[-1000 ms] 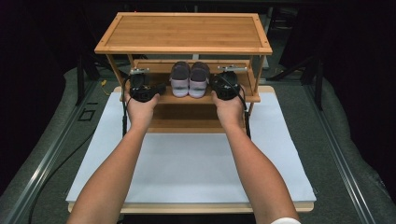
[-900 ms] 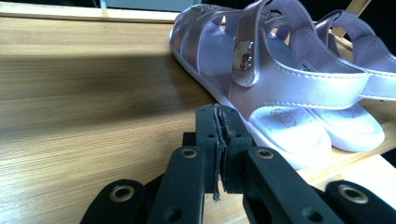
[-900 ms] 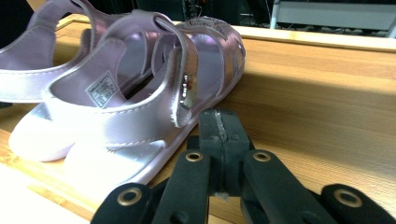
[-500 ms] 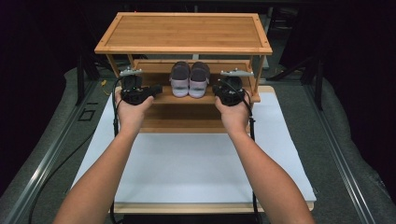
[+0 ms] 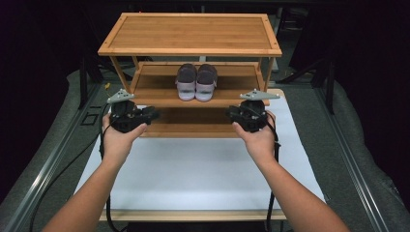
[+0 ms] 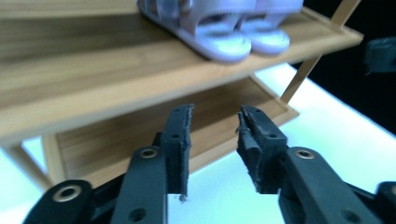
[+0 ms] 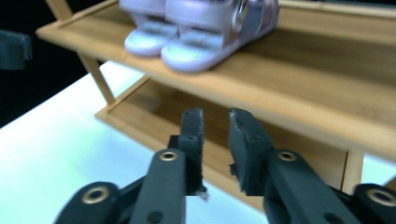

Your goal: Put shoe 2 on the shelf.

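A pair of lilac sandals (image 5: 196,82) stands side by side in the middle of the bamboo rack's (image 5: 193,34) middle shelf. My left gripper (image 5: 153,114) hovers in front of the rack's left end at the height of the bottom shelf, jaws open and empty (image 6: 215,119). My right gripper (image 5: 230,114) mirrors it at the right end, jaws a little apart with nothing between them (image 7: 215,116). The sandals (image 6: 233,39) lie above and beyond the left jaws. In the right gripper view the sandals (image 7: 196,37) likewise sit above the jaws.
The three-tier rack stands at the far end of a white mat (image 5: 193,169) on the table. The bottom shelf (image 5: 193,121) is bare. Dark floor and a metal rail (image 5: 58,154) lie off the table's left side.
Both grippers have drawn back from the middle shelf beside the sandals, moving outward and toward the person. The sandals stay where they were.
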Action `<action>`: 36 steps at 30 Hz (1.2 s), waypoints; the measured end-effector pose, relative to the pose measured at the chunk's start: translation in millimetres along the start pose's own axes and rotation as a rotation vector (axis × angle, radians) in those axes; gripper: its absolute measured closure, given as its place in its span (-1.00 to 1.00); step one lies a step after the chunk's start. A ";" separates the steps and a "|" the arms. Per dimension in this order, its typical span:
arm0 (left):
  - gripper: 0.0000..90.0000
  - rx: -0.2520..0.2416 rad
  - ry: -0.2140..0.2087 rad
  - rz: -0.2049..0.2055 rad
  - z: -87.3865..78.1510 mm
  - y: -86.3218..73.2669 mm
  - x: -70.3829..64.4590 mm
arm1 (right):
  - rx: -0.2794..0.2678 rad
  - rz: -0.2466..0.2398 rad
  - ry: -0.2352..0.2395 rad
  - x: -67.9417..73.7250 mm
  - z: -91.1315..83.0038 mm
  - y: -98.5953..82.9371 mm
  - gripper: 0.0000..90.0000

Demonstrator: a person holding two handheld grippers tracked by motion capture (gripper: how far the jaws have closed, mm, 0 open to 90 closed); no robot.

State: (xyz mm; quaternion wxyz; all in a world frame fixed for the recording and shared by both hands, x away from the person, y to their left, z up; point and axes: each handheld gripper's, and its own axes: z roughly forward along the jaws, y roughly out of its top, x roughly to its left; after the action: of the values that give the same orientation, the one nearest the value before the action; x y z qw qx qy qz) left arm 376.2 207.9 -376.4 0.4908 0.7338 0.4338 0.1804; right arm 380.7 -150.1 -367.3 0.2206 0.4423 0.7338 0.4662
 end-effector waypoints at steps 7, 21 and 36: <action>0.22 0.006 0.010 -0.011 -3.2 -56.4 7.3 | 0.054 -0.081 -0.023 2.9 -7.6 -49.8 0.39; 0.13 0.044 0.028 -0.001 -9.4 -134.4 6.2 | 0.109 -0.011 -0.038 -6.9 -14.5 -128.5 0.30; -0.06 0.109 0.114 -0.028 -2.6 -171.0 35.8 | 0.107 0.009 -0.122 -33.2 -9.0 -179.5 -0.13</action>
State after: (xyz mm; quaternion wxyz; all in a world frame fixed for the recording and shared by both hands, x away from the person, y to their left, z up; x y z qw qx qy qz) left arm 315.9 262.7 -530.9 0.4268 0.7419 0.4806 0.1912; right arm 311.5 -214.2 -523.9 0.2389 0.4844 0.7408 0.3994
